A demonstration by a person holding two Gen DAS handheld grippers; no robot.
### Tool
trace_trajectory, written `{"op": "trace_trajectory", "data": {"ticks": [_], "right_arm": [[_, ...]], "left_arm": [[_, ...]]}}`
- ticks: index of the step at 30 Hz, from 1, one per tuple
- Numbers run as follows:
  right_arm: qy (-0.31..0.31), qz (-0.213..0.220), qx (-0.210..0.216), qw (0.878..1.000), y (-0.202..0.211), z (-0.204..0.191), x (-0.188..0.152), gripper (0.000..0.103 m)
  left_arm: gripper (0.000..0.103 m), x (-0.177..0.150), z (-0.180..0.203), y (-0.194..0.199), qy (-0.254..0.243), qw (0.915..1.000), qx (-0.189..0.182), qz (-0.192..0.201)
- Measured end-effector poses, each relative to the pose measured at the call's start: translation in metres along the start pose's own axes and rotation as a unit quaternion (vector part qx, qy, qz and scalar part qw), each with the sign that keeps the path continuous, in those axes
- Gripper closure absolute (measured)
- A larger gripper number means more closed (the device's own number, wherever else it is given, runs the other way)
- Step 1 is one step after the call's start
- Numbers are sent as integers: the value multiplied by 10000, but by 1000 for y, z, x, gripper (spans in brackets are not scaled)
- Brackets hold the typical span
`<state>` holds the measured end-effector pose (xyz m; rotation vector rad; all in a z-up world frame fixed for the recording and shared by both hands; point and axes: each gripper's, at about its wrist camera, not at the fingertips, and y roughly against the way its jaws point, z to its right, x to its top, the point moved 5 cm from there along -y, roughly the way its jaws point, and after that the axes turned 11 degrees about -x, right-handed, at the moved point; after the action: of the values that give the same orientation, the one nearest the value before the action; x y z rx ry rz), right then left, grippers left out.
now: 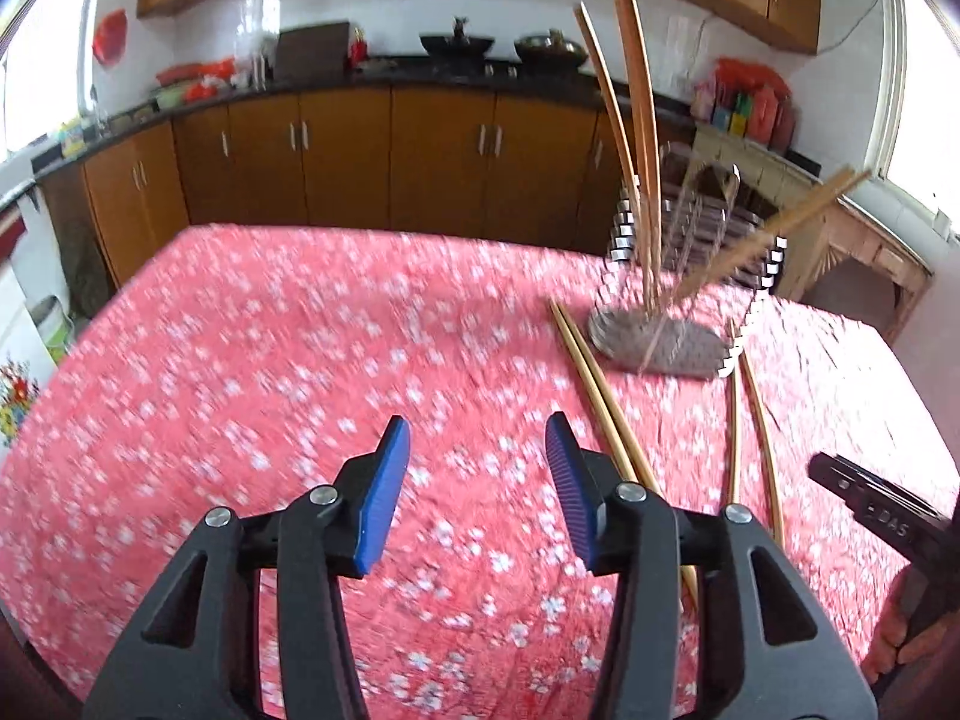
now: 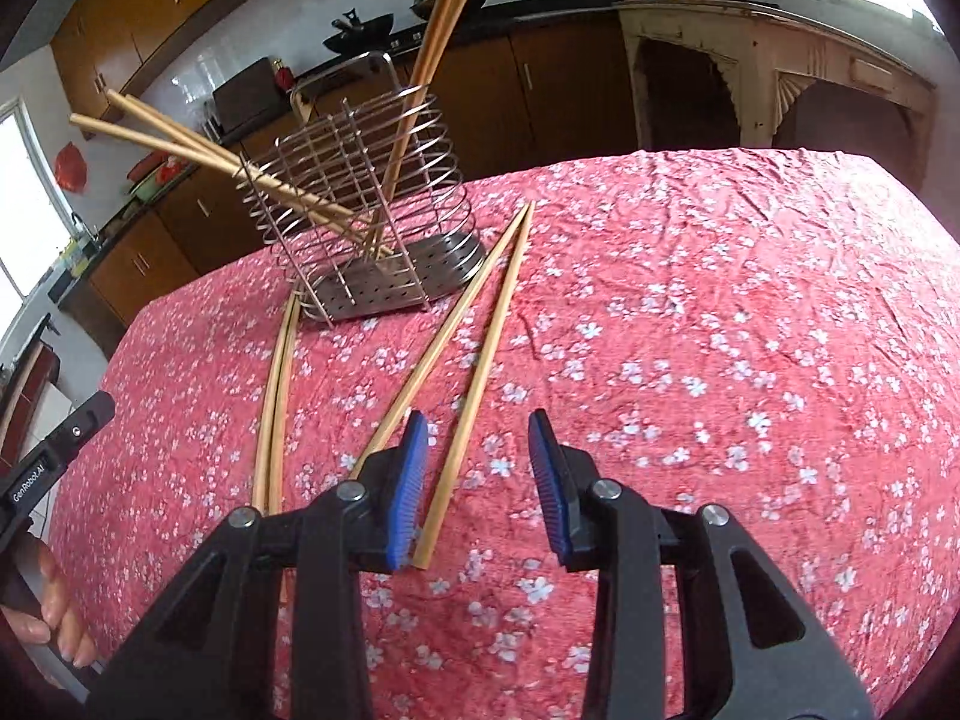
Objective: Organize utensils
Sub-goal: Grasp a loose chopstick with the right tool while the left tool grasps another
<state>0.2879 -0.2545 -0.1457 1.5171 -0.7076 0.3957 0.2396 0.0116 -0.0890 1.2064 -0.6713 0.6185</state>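
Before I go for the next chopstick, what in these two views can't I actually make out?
- Left wrist view: motion blur smears the wire utensil holder; how many chopsticks stand in it is unclear.
- Left wrist view: the near ends of the chopstick pair on the cloth vanish behind the left gripper.
- Right wrist view: the upright chopsticks are cut off by the top edge.
- Right wrist view: the curved pair runs behind the right gripper.

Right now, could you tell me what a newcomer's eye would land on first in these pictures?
Probably the wire utensil holder at the far side of the red floral tablecloth, with chopsticks leaning out of it. Next, the loose chopsticks lying on the cloth in front of it, one running between the open blue pads of the right gripper. The left gripper is open and empty.
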Motion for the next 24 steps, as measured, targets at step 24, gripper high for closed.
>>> {"op": "trace_trajectory", "data": {"ticks": [24], "right_arm": [[-736,-174,-843,9936,-33,67,11,96]], "left_arm": [[70,-39,61,-70,-184,9931,-514,-1039]]}}
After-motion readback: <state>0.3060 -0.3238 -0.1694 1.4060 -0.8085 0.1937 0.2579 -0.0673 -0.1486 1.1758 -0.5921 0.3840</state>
